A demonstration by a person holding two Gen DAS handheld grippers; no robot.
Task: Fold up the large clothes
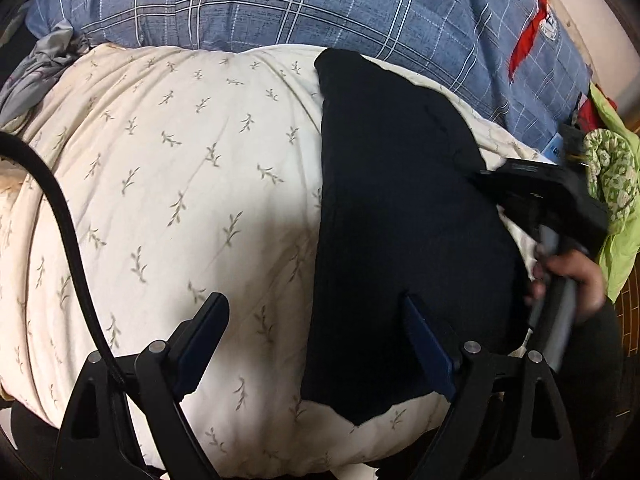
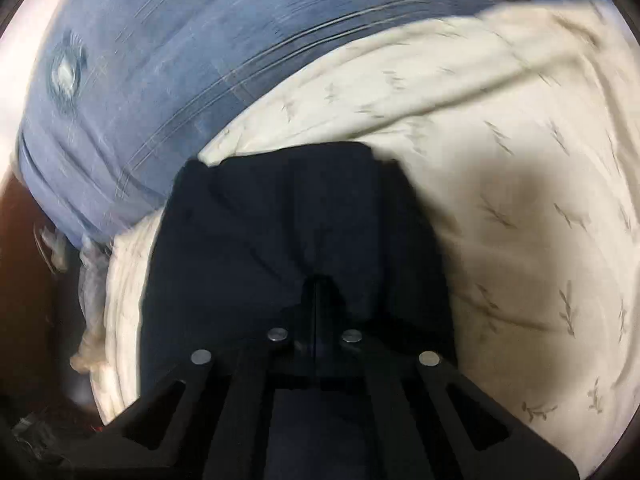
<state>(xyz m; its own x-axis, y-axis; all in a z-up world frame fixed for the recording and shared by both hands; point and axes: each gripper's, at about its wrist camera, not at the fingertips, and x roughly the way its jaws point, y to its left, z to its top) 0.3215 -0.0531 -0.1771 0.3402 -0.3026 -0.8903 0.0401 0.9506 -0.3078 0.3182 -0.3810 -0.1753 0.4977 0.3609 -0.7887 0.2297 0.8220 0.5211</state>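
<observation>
A dark navy garment lies as a long folded strip on a cream quilt with a leaf print. My left gripper is open above the quilt, its right finger over the garment's near end and its left finger over bare quilt. My right gripper comes in from the right side of the garment, held by a hand. In the right wrist view the right gripper is shut on a pinch of the garment, whose cloth drapes around the fingers.
A blue plaid cover lies beyond the quilt. A green patterned cloth and red items sit at the right edge. A grey cloth is bunched at the far left. A black cable crosses the left side.
</observation>
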